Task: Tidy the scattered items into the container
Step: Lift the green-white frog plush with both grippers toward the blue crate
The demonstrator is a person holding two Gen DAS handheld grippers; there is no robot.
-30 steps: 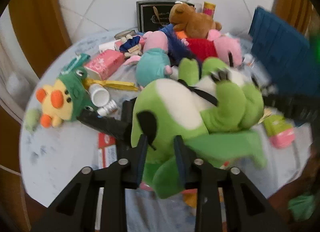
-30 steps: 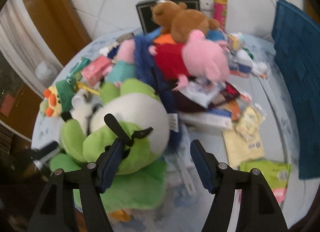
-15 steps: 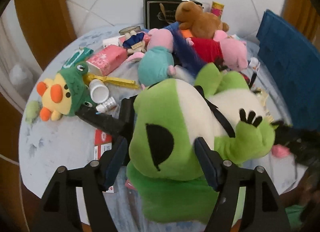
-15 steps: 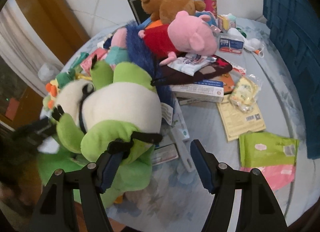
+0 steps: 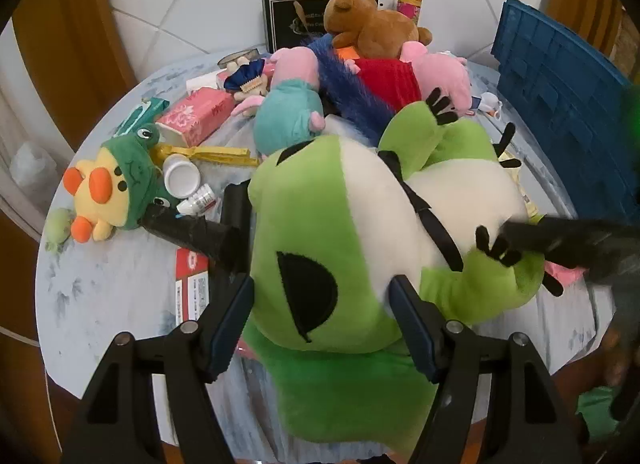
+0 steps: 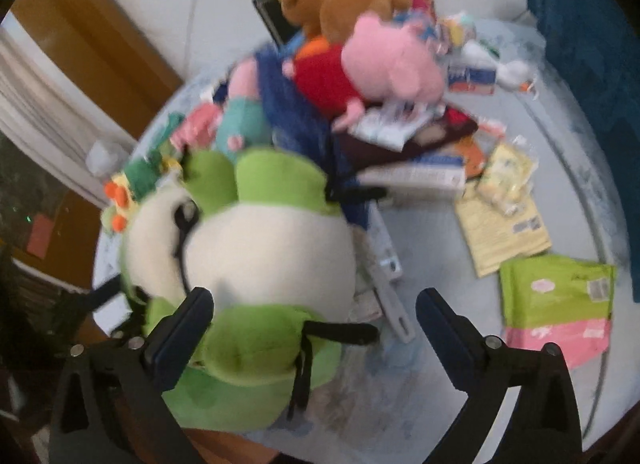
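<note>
The left gripper [image 5: 322, 320] stood about half open, its blue pads bracketing the head of the large green frog plush [image 5: 360, 232]; whether they pressed it could not be confirmed. The right gripper [image 6: 314, 322] was opening wide, only its left pad near the plush's lower body, the right pad clear over the table [image 6: 440, 396]. The plush lay at the table's near edge, overhanging it, well apart from the blue crate [image 5: 560, 104] at the far right. Judged risk: the bulky toy slipping off the edge if neither gripper closes firmly, or dragging the white bottle [image 5: 182, 180] and boxes beneath it
</note>
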